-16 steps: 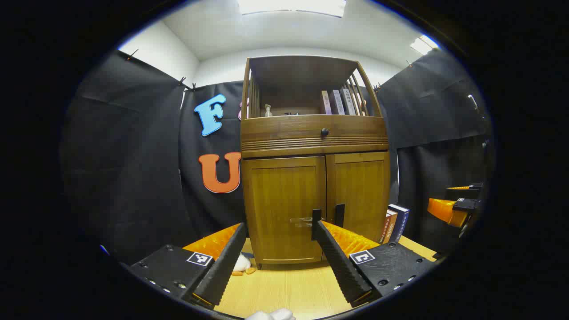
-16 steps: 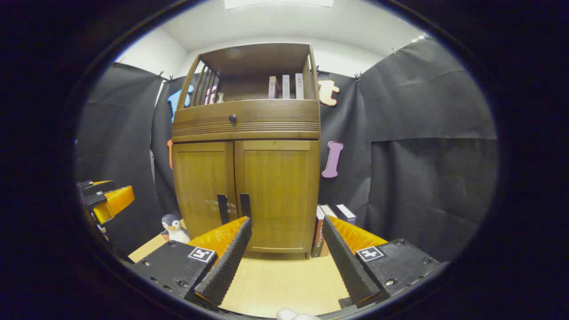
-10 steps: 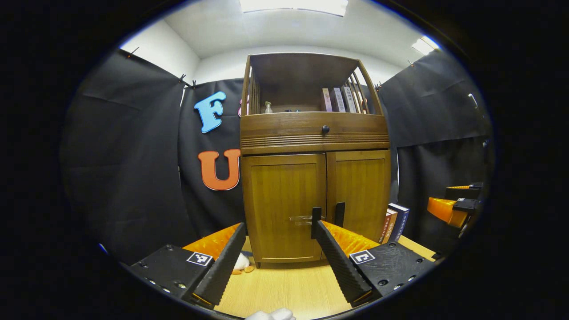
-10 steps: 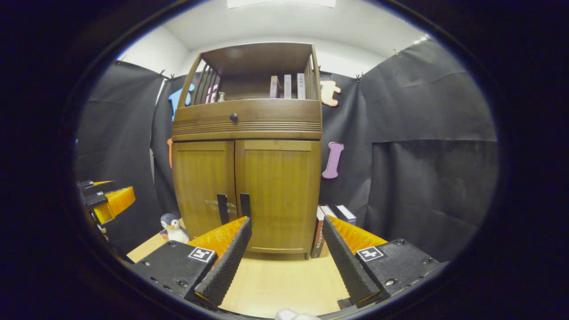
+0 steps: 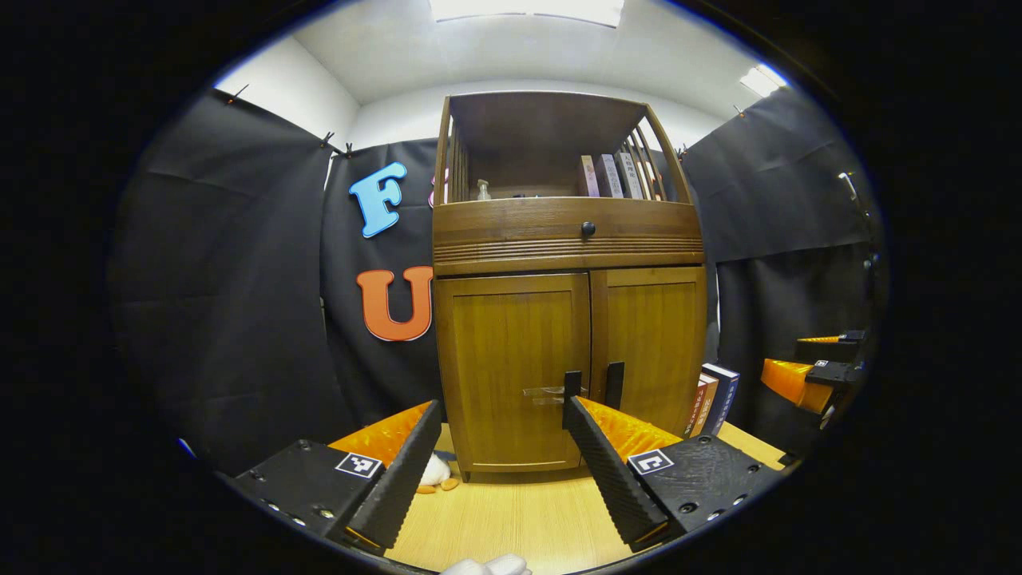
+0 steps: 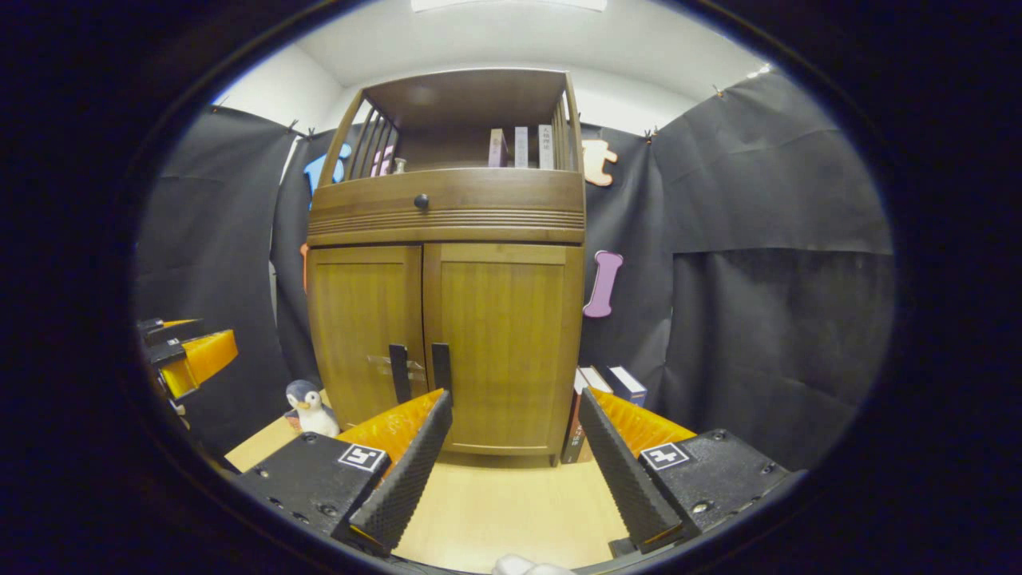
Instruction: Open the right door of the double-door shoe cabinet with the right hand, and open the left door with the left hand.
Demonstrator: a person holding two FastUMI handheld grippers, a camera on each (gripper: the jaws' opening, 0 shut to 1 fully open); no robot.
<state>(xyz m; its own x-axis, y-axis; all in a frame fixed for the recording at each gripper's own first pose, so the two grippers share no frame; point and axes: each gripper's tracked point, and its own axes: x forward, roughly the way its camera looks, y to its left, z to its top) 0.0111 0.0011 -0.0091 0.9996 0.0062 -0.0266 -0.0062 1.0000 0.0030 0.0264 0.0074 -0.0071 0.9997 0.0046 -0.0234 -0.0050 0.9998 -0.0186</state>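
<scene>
so far neither door is open: the shoe cabinet [image 6: 447, 263] stands on the wooden table [image 6: 495, 503] straight ahead of both grippers, and this looks like the approach step. the right gripper [image 6: 511, 463] holds its jaws wide with nothing between them; the right door [image 6: 503, 343] sits just beyond its fingertips, and that door's dark vertical handle [image 6: 440, 369] lies above its left fingertip. the left gripper [image 5: 499, 463] is also spread wide and empty, facing the left door [image 5: 511, 367], whose handle [image 5: 572, 386] rises just above its right fingertip.

next, i judge, the right gripper needs to go forward and slightly leftward so its fingers straddle the handle, close, then pull back along the door's swing. the left gripper then does the mirror of it.

the right gripper view takes in a penguin toy [image 6: 307, 406] off to its left beside the cabinet, and the other gripper at its far left edge. the left gripper view takes in the books [image 5: 713, 398] leaning by the cabinet's far side, and the other gripper at its right edge.
</scene>
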